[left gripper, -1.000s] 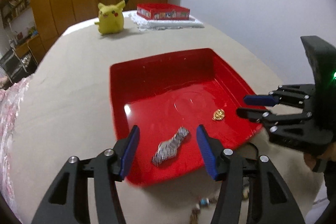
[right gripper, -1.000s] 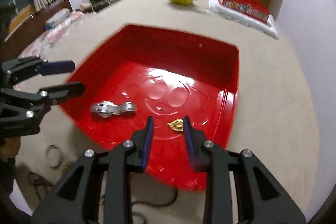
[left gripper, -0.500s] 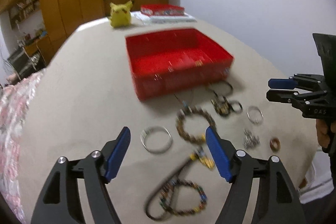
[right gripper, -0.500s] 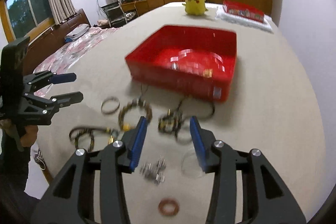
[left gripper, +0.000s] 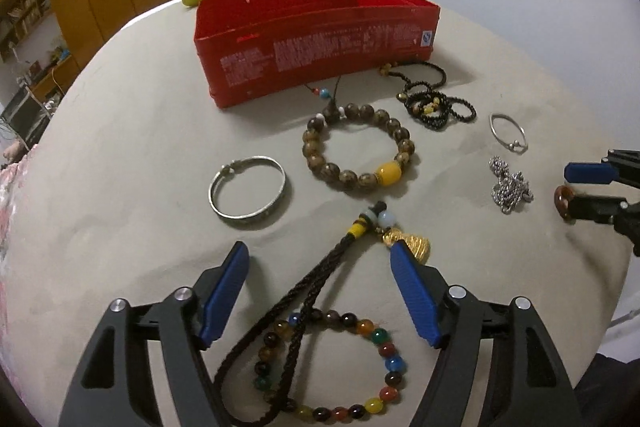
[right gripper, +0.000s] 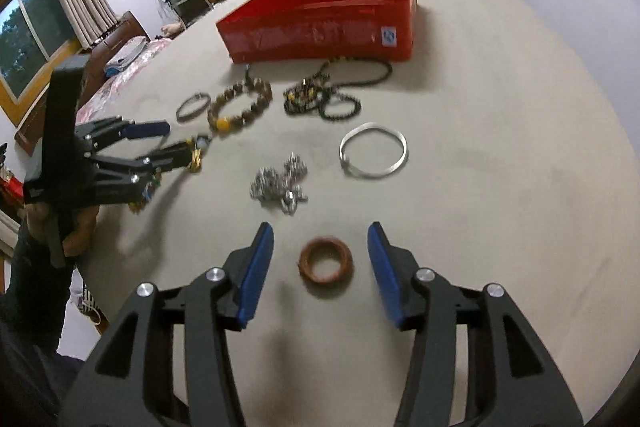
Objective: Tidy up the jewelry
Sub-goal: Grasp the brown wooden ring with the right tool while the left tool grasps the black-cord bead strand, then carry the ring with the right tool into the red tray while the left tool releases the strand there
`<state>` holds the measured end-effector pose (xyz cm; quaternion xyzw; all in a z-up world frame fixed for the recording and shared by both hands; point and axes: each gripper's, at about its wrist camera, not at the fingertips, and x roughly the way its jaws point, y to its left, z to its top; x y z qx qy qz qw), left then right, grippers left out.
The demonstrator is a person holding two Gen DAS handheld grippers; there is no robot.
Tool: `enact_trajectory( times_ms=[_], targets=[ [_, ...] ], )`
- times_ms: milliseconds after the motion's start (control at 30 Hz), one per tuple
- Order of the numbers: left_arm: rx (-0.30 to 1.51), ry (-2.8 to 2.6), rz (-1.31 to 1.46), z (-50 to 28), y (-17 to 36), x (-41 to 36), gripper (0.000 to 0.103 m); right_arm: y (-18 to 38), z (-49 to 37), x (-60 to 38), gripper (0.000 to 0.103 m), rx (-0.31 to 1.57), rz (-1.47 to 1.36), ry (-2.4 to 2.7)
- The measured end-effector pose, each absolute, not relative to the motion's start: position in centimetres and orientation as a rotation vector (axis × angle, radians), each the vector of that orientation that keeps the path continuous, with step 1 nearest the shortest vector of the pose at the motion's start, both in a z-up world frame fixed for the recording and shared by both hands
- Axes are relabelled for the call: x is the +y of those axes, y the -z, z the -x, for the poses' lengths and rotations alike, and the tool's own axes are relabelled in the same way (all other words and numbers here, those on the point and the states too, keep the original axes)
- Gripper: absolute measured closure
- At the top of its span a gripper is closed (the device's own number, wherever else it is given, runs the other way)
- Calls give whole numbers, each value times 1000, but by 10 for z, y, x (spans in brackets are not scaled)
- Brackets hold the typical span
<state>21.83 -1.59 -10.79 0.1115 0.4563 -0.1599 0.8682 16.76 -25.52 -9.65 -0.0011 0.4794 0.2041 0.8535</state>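
Right gripper (right gripper: 320, 263) brackets the small brown wooden ring (right gripper: 326, 264) on the beige tabletop (right gripper: 500, 187), jaws opening, nothing gripped. Better to centre and drop until both pads clear the ring's sides before closing. Left gripper (left gripper: 320, 291) is spread and empty over the braided dark cord with multicoloured beads (left gripper: 320, 347). Red rectangular box (left gripper: 316, 39) sits beyond. Only the left view shows the bead loop; only the right view shows the whole ring.

red tray (left gripper: 316, 39): inside hidden | brown ring (left gripper: 562, 203): half hidden by right gripper (left gripper: 582, 189)
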Motion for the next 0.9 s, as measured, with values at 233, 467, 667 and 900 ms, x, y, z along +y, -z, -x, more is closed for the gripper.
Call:
enact_trajectory(
  times_ms=[233,467,667,900],
  targets=[
    [937,318,-190,-207,108,-13,73,104,-156,-243,54,971,136,-410],
    [926,317,-131,-205,102,-7,99,105,-157,-242,73,934,183,-414],
    [870,320,-103,-203,79,-4,100,95,-162,-241,74,906,165,-433],
    [852,324,-96,-196,67,-9,100,83,-163,-238,74,883,154,-455]
  ],
)
